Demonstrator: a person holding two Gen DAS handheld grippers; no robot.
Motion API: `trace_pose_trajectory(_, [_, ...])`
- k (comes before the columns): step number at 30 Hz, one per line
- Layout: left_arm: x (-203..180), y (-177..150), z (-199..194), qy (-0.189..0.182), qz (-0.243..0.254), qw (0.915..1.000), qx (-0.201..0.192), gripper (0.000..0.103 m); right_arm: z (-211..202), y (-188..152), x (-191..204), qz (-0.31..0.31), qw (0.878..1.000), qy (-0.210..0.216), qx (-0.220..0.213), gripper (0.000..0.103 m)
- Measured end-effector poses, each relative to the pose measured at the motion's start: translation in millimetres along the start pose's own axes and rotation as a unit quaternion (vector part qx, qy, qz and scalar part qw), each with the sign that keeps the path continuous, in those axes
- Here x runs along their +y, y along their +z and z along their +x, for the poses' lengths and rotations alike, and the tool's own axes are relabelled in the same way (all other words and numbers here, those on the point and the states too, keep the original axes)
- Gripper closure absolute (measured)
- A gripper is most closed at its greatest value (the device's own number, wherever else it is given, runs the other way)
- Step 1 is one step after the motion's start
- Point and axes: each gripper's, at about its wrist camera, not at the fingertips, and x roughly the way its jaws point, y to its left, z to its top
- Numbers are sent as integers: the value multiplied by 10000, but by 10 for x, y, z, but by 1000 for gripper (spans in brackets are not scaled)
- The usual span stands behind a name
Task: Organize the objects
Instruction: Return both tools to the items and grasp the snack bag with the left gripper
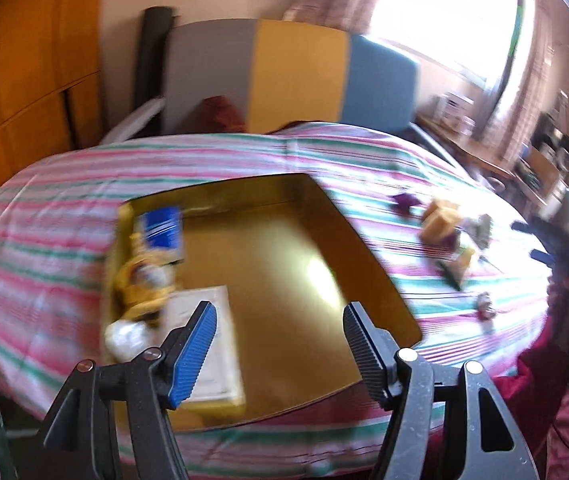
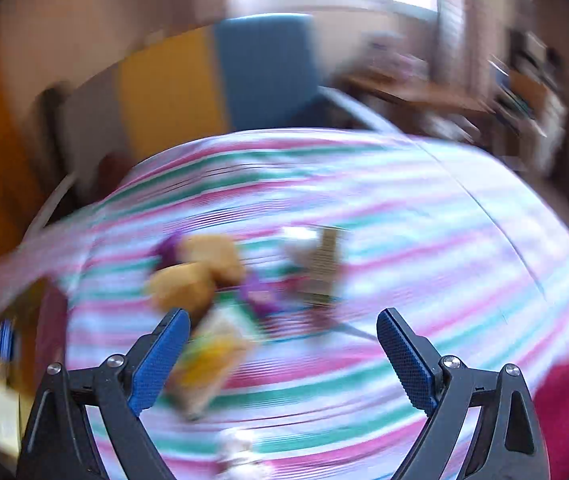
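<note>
A gold tray (image 1: 284,264) lies on the striped bed. It holds a blue packet (image 1: 163,227), a yellow toy (image 1: 142,284), a white wad (image 1: 124,338) and a white box (image 1: 212,344) along its left side. My left gripper (image 1: 280,316) is open and empty above the tray's near part. Loose items lie right of the tray: two tan blocks (image 1: 438,218), a purple piece (image 1: 404,201) and a yellow-green packet (image 1: 458,266). In the blurred right wrist view my right gripper (image 2: 284,322) is open and empty just short of the tan blocks (image 2: 200,276) and the yellow packet (image 2: 208,364).
The bed has a pink, green and white striped cover (image 1: 44,216). A grey, yellow and blue headboard (image 1: 296,80) stands behind. A wooden wardrobe (image 1: 24,80) is at the left. A cluttered desk (image 1: 504,152) and a bright window are at the right.
</note>
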Motion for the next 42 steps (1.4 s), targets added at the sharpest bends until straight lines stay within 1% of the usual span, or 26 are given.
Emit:
trace_pose_trajectory(1, [-112, 34, 31, -93, 108, 9999, 17, 36, 26, 34, -205, 590, 9981, 140, 82, 8])
trace_pose_trajectory(2, [-259, 76, 79, -203, 234, 9995, 39, 36, 17, 47, -309, 889, 9957, 276, 33, 8])
trace_pose_trajectory(4, [-495, 136, 170, -377, 421, 9984, 99, 36, 15, 65, -415, 1155, 9929, 280, -15, 8])
trace_pose_trajectory(7, [-895, 209, 336, -697, 804, 9941, 217, 36, 22, 63, -416, 1165, 9923, 414, 22, 8])
trace_pose_trajectory(11, [-1436, 223, 561, -985, 1436, 9841, 343, 36, 19, 45, -359, 1100, 9929, 453, 72, 7])
trace_pose_trajectory(16, [-1911, 261, 909, -1261, 1858, 9721, 674, 37, 66, -9, -410, 1317, 9893, 598, 169, 7])
trace_pose_trajectory(19, [-2096, 293, 1097, -1340, 2011, 9670, 803, 37, 56, -11, -446, 1431, 9872, 685, 140, 6])
trace_pose_trajectory(25, [-2427, 351, 1525, -1313, 2280, 9585, 1095, 37, 66, -10, -484, 1601, 9828, 901, 177, 5])
trace_pose_trajectory(28, [-2598, 355, 1671, -1321, 2490, 9530, 1107, 37, 89, -12, -490, 1648, 9807, 1030, 230, 5])
trace_pose_trajectory(32, [-2836, 367, 1909, -1142, 2853, 9456, 1067, 36, 123, -4, -491, 1664, 9790, 1146, 290, 5])
trace_pose_trajectory(34, [-2916, 360, 2055, -1017, 3007, 9414, 1142, 36, 127, -4, -497, 1684, 9780, 1191, 309, 5])
trace_pose_trajectory(36, [-2956, 353, 2160, -979, 3036, 9402, 1198, 37, 132, -2, -504, 1707, 9772, 1220, 317, 5])
trace_pose_trajectory(37, [-2964, 351, 2188, -1001, 3019, 9405, 1198, 48, 137, -2, -508, 1717, 9770, 1224, 327, 4])
trace_pose_trajectory(38, [-2947, 349, 2201, -1071, 2964, 9412, 1216, 64, 141, -3, -512, 1725, 9768, 1228, 334, 4])
trace_pose_trajectory(41, [-2792, 336, 2134, -1267, 2610, 9486, 1265, 65, 139, -2, -524, 1745, 9766, 1216, 330, 4])
trace_pose_trajectory(42, [-2718, 313, 2072, -1263, 2516, 9512, 1265, 65, 137, 1, -521, 1731, 9767, 1228, 326, 4])
